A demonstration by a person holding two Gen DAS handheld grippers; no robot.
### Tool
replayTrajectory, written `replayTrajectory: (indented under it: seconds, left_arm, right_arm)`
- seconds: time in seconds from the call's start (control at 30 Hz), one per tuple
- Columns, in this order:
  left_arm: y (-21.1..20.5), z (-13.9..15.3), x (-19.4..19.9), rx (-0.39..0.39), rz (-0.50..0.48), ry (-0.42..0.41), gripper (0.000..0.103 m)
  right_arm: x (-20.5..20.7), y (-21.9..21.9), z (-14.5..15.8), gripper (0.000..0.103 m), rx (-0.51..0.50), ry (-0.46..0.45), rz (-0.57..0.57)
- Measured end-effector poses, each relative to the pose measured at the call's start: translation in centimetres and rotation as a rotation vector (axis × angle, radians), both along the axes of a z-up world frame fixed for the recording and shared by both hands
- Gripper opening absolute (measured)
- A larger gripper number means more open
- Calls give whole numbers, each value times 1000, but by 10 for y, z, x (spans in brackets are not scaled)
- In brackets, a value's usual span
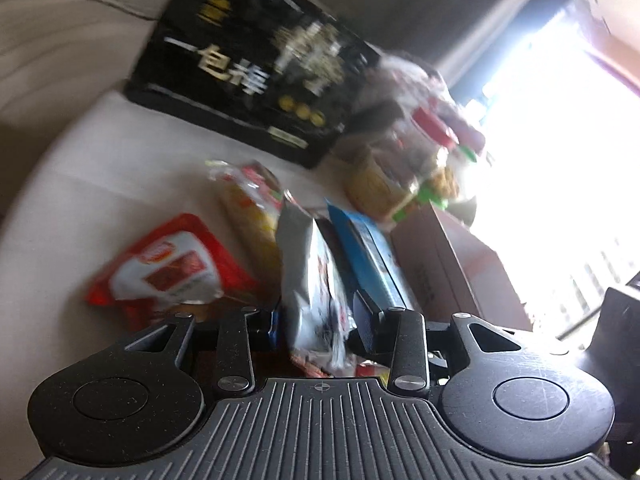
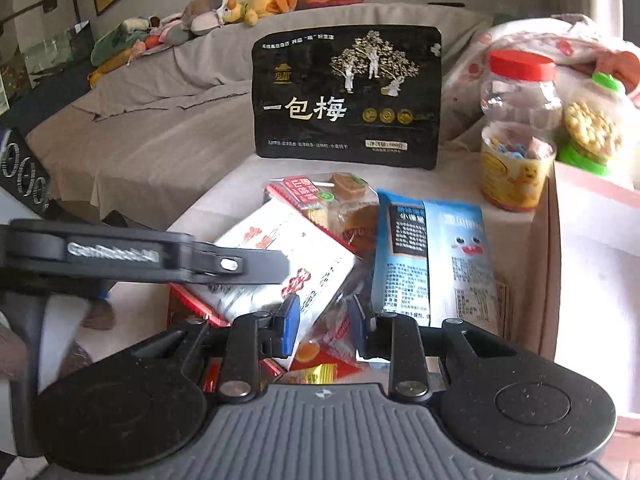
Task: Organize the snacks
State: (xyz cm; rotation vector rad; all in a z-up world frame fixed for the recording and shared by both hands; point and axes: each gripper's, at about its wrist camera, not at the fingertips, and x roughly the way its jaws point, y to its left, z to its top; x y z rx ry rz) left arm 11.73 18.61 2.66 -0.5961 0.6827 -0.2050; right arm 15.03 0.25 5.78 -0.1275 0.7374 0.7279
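Note:
My left gripper (image 1: pixel 320 326) is shut on a white-and-silver snack bag (image 1: pixel 310 280), held on edge; in the right wrist view the same bag (image 2: pixel 280 268) is in the left gripper's finger (image 2: pixel 256 266). My right gripper (image 2: pixel 324 322) is open above the snack pile, its blue pads either side of a clear pastry pack (image 2: pixel 344 220). A blue snack bag (image 2: pixel 432 256) lies to the right. A red packet (image 1: pixel 168 268) lies on the cloth to the left.
A large black plum bag (image 2: pixel 346 96) stands upright at the back. Jars with red (image 2: pixel 520 92) and green (image 2: pixel 592 128) lids and a yellow cup (image 2: pixel 512 172) stand by a pink box (image 2: pixel 592 248) at the right. A sofa with plush toys (image 2: pixel 224 12) is behind.

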Motion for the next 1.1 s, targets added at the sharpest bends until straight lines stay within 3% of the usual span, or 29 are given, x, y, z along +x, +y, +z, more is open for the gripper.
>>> replayTrajectory:
  seconds: [0.1, 0.17, 0.2, 0.23, 0.3, 0.6, 0.73, 0.87, 0.93, 1.1]
  left_arm:
    - [-11, -1, 3, 51, -31, -1, 26]
    - [-16, 2, 1, 90, -27, -4, 23]
    - [-17, 4, -2, 101, -20, -9, 23]
    - [-17, 6, -4, 105, -15, -14, 22]
    - [-17, 13, -11, 116, -5, -29, 22]
    - [-13, 29, -56, 99, 50, -76, 21]
    - [-16, 27, -93, 70, 66, -82, 21]
    - [-14, 26, -127, 60, 113, -105, 22]
    - [-11, 26, -135, 78, 152, -93, 21]
    - [-15, 22, -142, 110, 145, -72, 22]
  right_arm:
    - [-12, -7, 4, 28, 4, -26, -4]
    - [-23, -13, 9, 32, -10, -66, -12]
    - [-29, -16, 10, 45, -19, -81, -16]
    - [-34, -20, 11, 66, -22, -90, -23]
    - [-44, -26, 10, 80, -18, -97, -37]
    - [-75, -16, -28, 80, -124, -46, 40]
    - [-85, -33, -33, 80, -149, -106, 37]
    - [-90, -54, -31, 80, -216, -182, -35]
    - [-87, -64, -26, 80, -194, -138, -59]
    - [-69, -74, -19, 80, 1, 109, -108]
